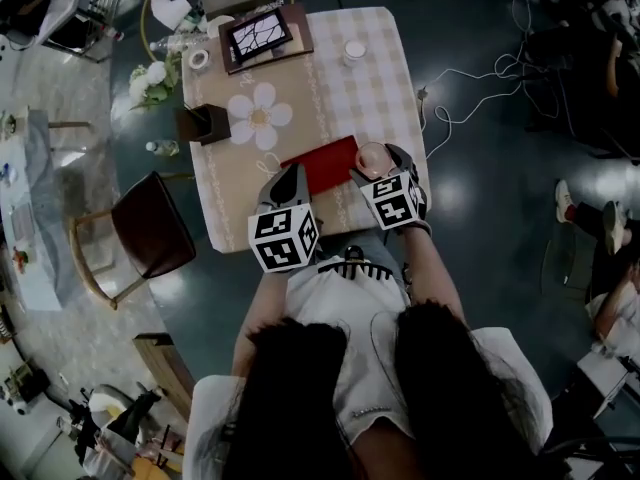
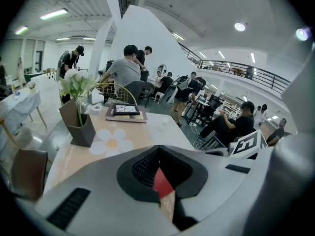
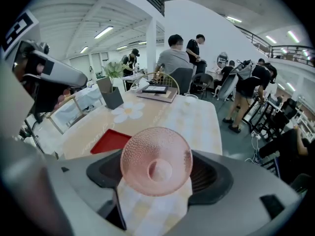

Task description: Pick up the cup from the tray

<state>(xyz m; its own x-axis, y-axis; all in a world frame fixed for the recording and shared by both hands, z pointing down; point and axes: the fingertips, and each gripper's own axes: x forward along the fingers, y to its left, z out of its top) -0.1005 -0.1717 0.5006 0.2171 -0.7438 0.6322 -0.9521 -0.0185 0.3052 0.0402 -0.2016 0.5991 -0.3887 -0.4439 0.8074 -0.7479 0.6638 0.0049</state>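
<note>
A pink dimpled glass cup (image 3: pixel 156 160) sits between the jaws of my right gripper (image 3: pixel 157 167), which is shut on it, both pads against its rim. In the head view the cup (image 1: pixel 372 157) is just right of the red tray (image 1: pixel 325 165), at the right gripper (image 1: pixel 378 161), near the table's front right. The red tray (image 3: pixel 110 141) lies left of the cup on the tablecloth. My left gripper (image 1: pixel 290 176) is at the tray's front left corner. Its jaws meet at the tips, and a sliver of the red tray (image 2: pixel 161 181) shows through the left gripper (image 2: pixel 160 173).
A brown holder (image 1: pixel 200 123) with white flowers, a tape roll (image 1: pixel 199 59), a framed tablet (image 1: pixel 260 35) and a small white cup (image 1: pixel 354 51) stand at the far end. A brown chair (image 1: pixel 150 223) is left of the table. Cables (image 1: pixel 480 83) lie on the floor at right.
</note>
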